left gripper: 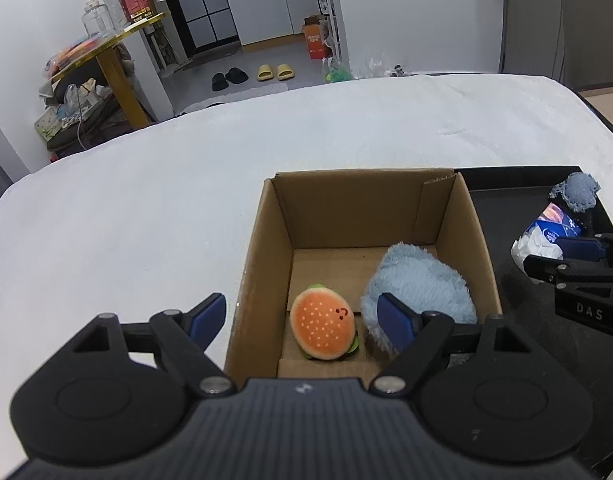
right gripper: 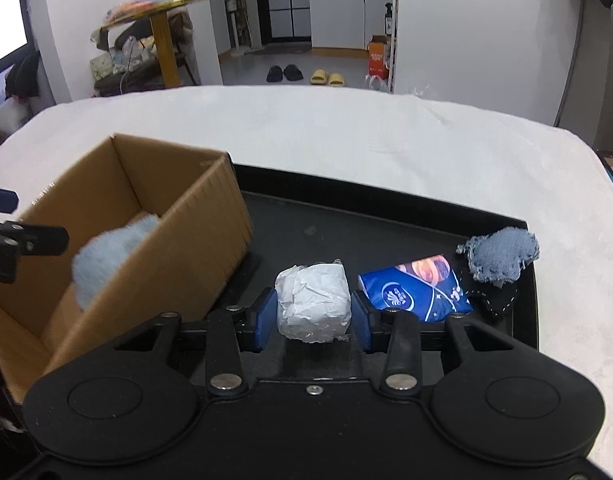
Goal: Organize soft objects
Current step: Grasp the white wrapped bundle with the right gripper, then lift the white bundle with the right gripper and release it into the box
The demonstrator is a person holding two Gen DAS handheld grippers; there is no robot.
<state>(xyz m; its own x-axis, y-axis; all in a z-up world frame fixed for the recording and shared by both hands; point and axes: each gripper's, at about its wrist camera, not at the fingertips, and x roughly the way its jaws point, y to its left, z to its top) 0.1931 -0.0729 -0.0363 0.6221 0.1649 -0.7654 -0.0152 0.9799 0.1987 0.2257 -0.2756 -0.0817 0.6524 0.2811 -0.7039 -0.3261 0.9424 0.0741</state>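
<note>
An open cardboard box on the white bed holds a burger plush and a fluffy light-blue plush. My left gripper hangs open above the box's near side and holds nothing. To the right, a black tray carries a crumpled white tissue pack, a blue tissue pack and a frayed denim piece. My right gripper is shut on the white tissue pack, one blue pad against each side. In the left wrist view this pack shows at the right gripper's tips.
The white bed cover spreads wide to the left of and behind the box. A small dark cloth item lies under the denim piece. The box touches the tray's left edge. Beyond the bed stand a cluttered round table and slippers on the floor.
</note>
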